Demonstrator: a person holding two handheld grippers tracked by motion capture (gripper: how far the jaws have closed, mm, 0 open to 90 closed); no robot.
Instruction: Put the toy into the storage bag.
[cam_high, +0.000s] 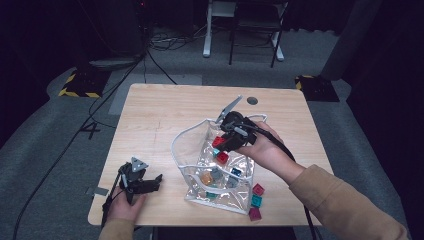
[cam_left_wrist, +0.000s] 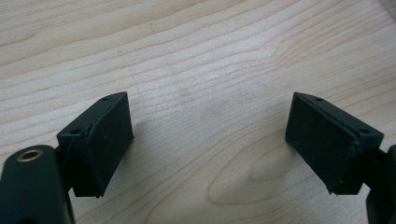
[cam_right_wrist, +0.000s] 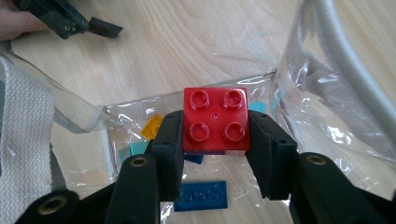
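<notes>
Between the pads of the right gripper, a red four-stud brick is being clamped, hovering over the mouth of a clear plastic bag holding other bricks. At eight o'clock on the counter, the left gripper is resting with its pads spread apart, grasping nothing.

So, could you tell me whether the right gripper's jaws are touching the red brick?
Touching. In the right gripper view, the right gripper has both black pads pressed flat against opposite sides of the red brick, with no gap on either side.
</notes>
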